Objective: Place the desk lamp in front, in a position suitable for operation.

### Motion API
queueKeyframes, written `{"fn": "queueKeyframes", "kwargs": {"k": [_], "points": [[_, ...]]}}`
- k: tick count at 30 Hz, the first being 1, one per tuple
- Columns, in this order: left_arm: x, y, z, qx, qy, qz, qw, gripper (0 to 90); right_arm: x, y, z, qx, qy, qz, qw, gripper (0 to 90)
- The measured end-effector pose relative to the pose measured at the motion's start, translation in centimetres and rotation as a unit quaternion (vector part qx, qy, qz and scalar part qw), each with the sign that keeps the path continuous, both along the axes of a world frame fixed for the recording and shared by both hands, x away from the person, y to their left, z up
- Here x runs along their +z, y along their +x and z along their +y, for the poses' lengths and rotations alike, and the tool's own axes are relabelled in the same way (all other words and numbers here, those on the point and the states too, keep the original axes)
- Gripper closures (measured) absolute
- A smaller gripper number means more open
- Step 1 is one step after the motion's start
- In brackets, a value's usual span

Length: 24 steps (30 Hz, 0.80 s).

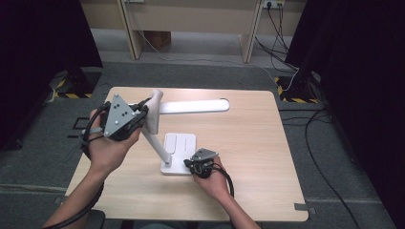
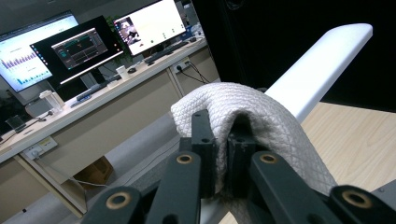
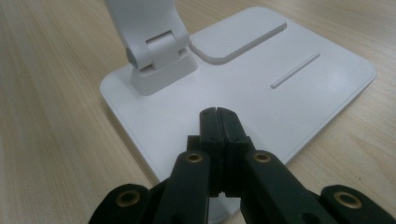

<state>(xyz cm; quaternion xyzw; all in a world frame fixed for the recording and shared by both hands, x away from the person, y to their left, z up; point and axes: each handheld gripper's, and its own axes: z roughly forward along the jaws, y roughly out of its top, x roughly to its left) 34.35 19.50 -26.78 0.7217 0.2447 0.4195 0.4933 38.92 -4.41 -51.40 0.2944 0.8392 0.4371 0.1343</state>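
Left gripper (image 1: pixel 141 113) is clamped on a white quilted cloth (image 2: pixel 261 116), pressing it over the elbow of the desk lamp (image 1: pixel 165 138), right at the jaw tips. Right gripper (image 3: pixel 218 122) has its jaws together with nothing between them, tips down on the near edge of the lamp base (image 3: pixel 327 88), the hinge just ahead of them.

Risks, as I judge them: a hard wipe at the elbow could fold the hinge or tip the lamp toward the left gripper if the right tips skate off the smooth base. The cloth is pinched by one fold only and could pull free.

Lamp head (image 1: pixel 193 106) runs level, long axis pointing away from the left gripper toward the table's right side; the stem leans from the base up to the left jaws.
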Motion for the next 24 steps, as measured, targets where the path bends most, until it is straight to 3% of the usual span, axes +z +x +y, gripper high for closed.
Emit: {"fn": "queueKeyframes", "kwargs": {"k": [24], "points": [[0.1,0.2,-2.0,-0.007,0.009,0.003,0.9999,84.5,-0.1,-0.1,0.1,0.002,0.001,-0.007,1.0000,90.0]]}}
